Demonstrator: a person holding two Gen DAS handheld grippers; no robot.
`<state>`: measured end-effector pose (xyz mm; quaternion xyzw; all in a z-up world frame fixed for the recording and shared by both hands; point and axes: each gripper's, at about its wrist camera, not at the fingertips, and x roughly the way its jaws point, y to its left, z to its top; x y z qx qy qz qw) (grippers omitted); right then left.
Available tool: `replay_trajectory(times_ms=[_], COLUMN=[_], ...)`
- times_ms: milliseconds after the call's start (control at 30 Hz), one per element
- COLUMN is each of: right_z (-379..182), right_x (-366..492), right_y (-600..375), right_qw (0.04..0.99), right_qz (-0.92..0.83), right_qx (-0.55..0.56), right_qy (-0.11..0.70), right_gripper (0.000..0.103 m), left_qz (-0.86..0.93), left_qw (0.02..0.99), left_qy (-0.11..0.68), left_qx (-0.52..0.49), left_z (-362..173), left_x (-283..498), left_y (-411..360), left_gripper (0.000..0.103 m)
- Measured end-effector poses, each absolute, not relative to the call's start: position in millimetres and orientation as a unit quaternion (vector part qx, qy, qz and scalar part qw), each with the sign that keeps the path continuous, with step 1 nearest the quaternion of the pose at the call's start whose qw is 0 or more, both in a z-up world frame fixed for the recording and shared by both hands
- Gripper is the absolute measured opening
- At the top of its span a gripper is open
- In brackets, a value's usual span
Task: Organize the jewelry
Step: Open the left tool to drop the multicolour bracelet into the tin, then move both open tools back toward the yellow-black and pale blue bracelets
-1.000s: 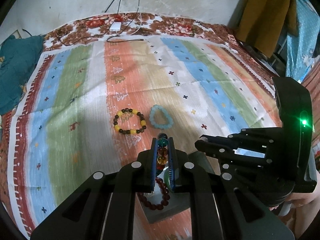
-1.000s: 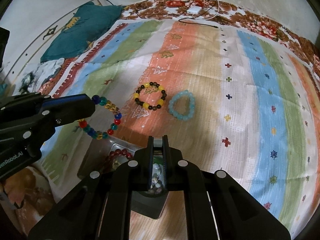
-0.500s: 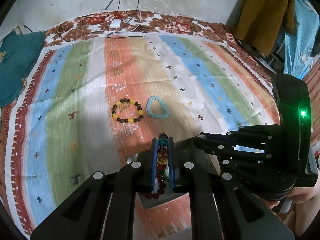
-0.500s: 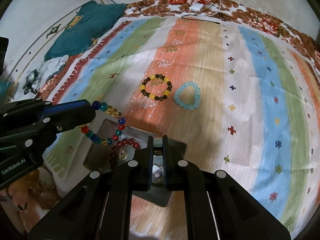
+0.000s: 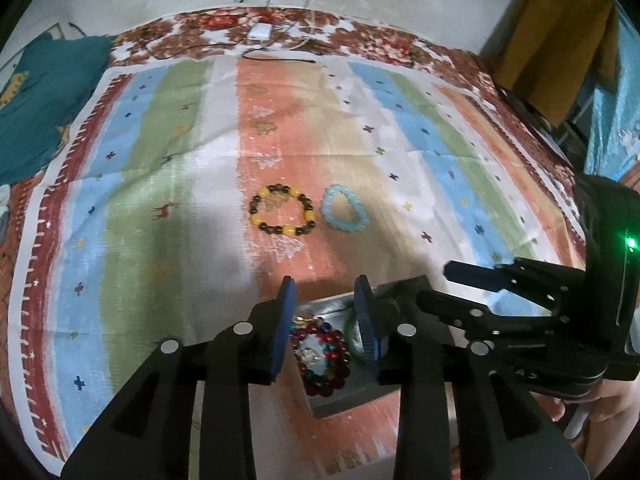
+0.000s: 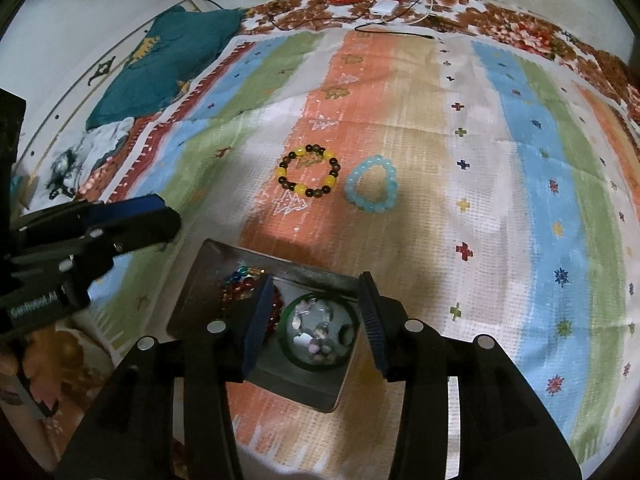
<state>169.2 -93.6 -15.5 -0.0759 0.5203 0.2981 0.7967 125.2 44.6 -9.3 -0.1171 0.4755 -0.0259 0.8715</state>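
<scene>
A grey metal box (image 6: 208, 280) sits on the striped cloth near me. Inside lie a multicoloured bead bracelet (image 5: 320, 344) on a dark red one, and a green bangle (image 6: 320, 328) around several pale beads. My left gripper (image 5: 326, 312) is open and empty just above the box. My right gripper (image 6: 314, 312) is open and empty above the bangle. A yellow-and-brown bracelet (image 5: 282, 216) (image 6: 309, 176) and a light blue bracelet (image 5: 344, 214) (image 6: 372, 188) lie side by side on the cloth beyond the box.
A teal cushion (image 6: 168, 60) lies at the far left. A white charger (image 5: 259, 32) with cables sits at the cloth's far edge. A mustard cloth (image 5: 556, 40) hangs at the far right.
My left gripper opened and dropped the multicoloured bracelet into the box. My right gripper opened and let go of the green bangle in the box. Both grippers drew back a little.
</scene>
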Motion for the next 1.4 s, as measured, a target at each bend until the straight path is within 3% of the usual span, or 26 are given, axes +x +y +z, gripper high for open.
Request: replay_trajectory(times_ms=[100, 267, 500, 1033, 1400], right_z=[-16, -17, -19, -20, -25], right_x=[171, 176, 184, 194, 213], right_y=[-94, -95, -101, -98, -94], right_qw=[0.798, 0.806, 0.815, 0.819, 0.822], right_qz=[0.293, 0.278, 0.256, 0.245, 0.232], right_qx=[-0.077, -0.082, -0.076, -0.082, -0.080], right_qy=[0.521, 0.516, 0.515, 0.512, 0.514], right_gripper=[0.045, 0.049, 0.052, 0.066, 0.071], left_qz=[-0.015, 0.003, 0.027, 0.036, 0.033], left_qw=[0.870, 0.869, 0.863, 0.863, 0.856], left_qy=[0.477, 0.483, 0.494, 0.495, 0.504], left_qx=[-0.122, -0.105, -0.098, -0.093, -0.106], left_z=[-11, -15, -24, -32, -44], left_x=[128, 133, 143, 161, 180], left_y=[52, 53, 60, 63, 69], left_gripper=[0.032, 0.045, 0.047, 0.067, 0.070])
